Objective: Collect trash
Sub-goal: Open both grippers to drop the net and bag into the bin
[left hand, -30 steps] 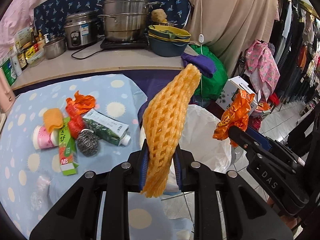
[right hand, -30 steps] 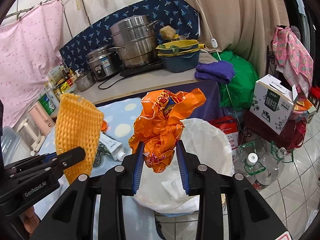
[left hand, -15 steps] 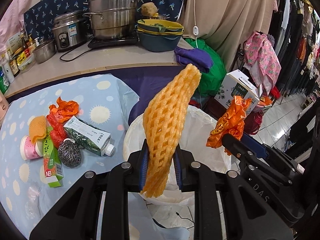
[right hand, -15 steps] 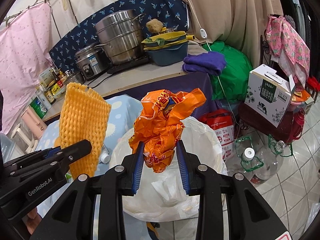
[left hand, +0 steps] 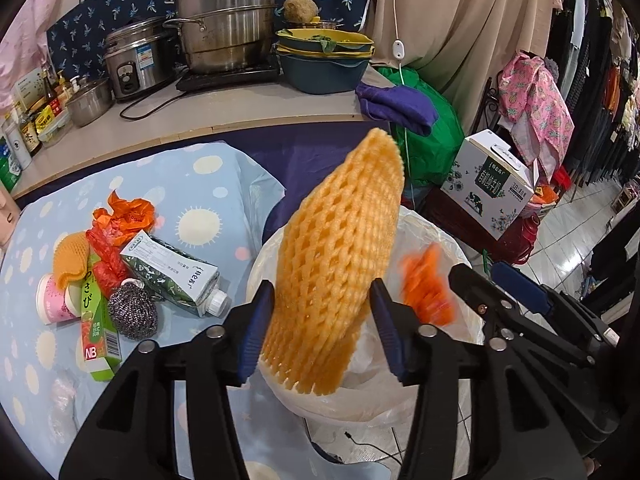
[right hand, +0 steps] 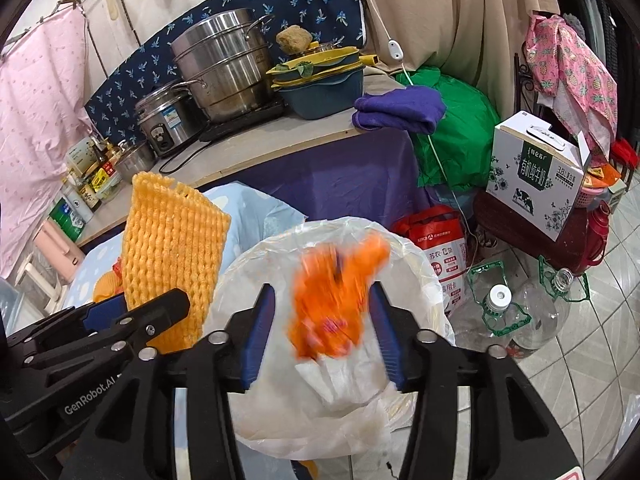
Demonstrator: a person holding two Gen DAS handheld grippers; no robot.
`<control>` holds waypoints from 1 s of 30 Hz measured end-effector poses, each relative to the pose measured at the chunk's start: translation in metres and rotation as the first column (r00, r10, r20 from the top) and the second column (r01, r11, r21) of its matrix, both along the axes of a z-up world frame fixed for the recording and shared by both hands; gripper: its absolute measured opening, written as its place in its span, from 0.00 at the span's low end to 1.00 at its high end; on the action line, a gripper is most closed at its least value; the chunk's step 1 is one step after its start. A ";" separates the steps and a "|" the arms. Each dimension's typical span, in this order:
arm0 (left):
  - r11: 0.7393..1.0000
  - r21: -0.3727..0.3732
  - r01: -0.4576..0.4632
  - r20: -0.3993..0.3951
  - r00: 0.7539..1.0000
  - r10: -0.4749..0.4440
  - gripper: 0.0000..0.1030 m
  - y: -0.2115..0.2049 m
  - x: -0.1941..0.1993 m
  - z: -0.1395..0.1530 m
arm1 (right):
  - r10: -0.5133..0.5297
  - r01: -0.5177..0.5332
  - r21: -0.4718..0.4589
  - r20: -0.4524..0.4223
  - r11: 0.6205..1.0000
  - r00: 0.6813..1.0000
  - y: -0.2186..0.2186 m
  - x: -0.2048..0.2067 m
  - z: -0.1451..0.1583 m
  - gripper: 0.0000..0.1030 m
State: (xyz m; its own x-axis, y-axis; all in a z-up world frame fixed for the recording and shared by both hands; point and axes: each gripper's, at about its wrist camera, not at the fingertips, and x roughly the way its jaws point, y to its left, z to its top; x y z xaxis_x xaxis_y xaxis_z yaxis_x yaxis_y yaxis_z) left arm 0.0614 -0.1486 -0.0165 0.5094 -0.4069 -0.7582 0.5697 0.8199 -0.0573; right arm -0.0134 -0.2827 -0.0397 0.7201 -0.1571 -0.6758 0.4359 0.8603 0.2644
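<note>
Now we hold both grippers over the mouth of the white-lined trash bin, so what matters is what lies straight below each. In our left gripper the jaws are opening; the orange foam net stands between the pads, its long axis tilted up and away toward the counter, its lower end above the bin's near rim. Our right gripper is opening too, and the crumpled orange plastic bag, blurred, looks to be dropping free toward the liner. Half a second ago both sets of pads were pinching their loads; they now stand clear. More trash waits on the dotted tablecloth, nearer our left hand.
</note>
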 end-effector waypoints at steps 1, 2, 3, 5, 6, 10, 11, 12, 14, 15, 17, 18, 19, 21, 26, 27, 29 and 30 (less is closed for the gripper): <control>1.000 0.001 -0.007 0.000 1.000 0.007 0.54 0.001 0.001 0.000 | -0.001 0.001 0.005 0.001 1.000 1.000 -0.001 0.000 0.001 0.48; 1.000 -0.002 -0.012 -0.001 1.000 0.012 0.56 0.001 0.002 0.001 | -0.004 0.004 0.010 0.005 1.000 1.000 -0.002 -0.001 0.001 0.49; 1.000 -0.003 -0.015 -0.002 1.000 0.015 0.58 0.002 0.003 0.002 | -0.007 0.007 0.010 0.008 1.000 1.000 -0.003 -0.002 0.002 0.50; 1.000 -0.004 -0.023 0.002 1.000 0.023 0.62 0.004 0.003 0.003 | -0.012 0.012 0.004 0.013 1.000 1.000 -0.003 -0.003 0.004 0.50; 1.000 -0.006 -0.027 0.005 1.000 0.027 0.65 0.005 0.004 0.004 | -0.014 0.013 0.003 0.015 1.000 1.000 -0.003 -0.003 0.006 0.50; 0.999 -0.010 -0.031 0.007 0.999 0.031 0.67 0.007 0.004 0.007 | -0.014 0.014 0.003 0.025 1.000 1.000 -0.003 -0.005 0.010 0.50; 0.999 -0.009 -0.032 0.008 0.999 0.032 0.67 0.007 0.004 0.006 | -0.014 0.014 0.001 0.026 1.000 1.000 -0.003 -0.006 0.011 0.50; 0.999 -0.010 -0.033 0.008 0.999 0.033 0.67 0.007 0.004 0.007 | -0.015 0.015 0.000 0.028 1.000 1.000 -0.003 -0.006 0.012 0.50; 0.999 -0.012 -0.033 0.007 0.999 0.033 0.67 0.008 0.005 0.008 | -0.016 0.016 0.002 0.033 1.000 0.999 -0.002 -0.007 0.014 0.50; 0.999 -0.012 -0.033 0.007 0.999 0.033 0.67 0.008 0.005 0.008 | -0.016 0.016 0.001 0.035 1.000 0.999 -0.002 -0.008 0.015 0.50; 0.999 -0.013 -0.033 0.010 0.999 0.033 0.67 0.009 0.004 0.009 | -0.017 0.018 -0.001 0.038 1.000 0.999 -0.001 -0.008 0.017 0.50; 0.999 -0.014 -0.032 0.009 0.999 0.032 0.67 0.009 0.004 0.009 | -0.018 0.018 -0.002 0.039 1.000 0.999 -0.001 -0.008 0.018 0.50; 0.999 -0.014 -0.032 0.008 0.999 0.032 0.67 0.009 0.004 0.009 | -0.018 0.019 -0.004 0.039 1.000 0.999 0.000 -0.009 0.018 0.50; 0.999 -0.016 -0.033 0.008 0.999 0.033 0.68 0.010 0.004 0.010 | -0.018 0.018 -0.006 0.039 1.000 0.999 0.000 -0.009 0.019 0.50; 0.999 -0.024 -0.038 0.008 0.999 0.038 0.68 0.013 0.003 0.011 | -0.013 0.014 -0.012 0.040 1.000 0.999 0.003 -0.008 0.021 0.50; 0.999 -0.025 -0.040 0.008 0.999 0.040 0.68 0.015 0.003 0.011 | -0.010 0.011 -0.012 0.041 1.000 0.999 0.003 -0.008 0.022 0.50; 0.999 -0.028 -0.045 0.006 0.999 0.045 0.68 0.018 0.004 0.011 | -0.006 0.007 -0.016 0.042 1.000 0.999 0.006 -0.007 0.023 0.51; 0.998 -0.030 -0.048 0.006 0.999 0.048 0.68 0.020 0.005 0.012 | -0.004 0.004 -0.018 0.043 1.000 0.999 0.007 -0.007 0.025 0.51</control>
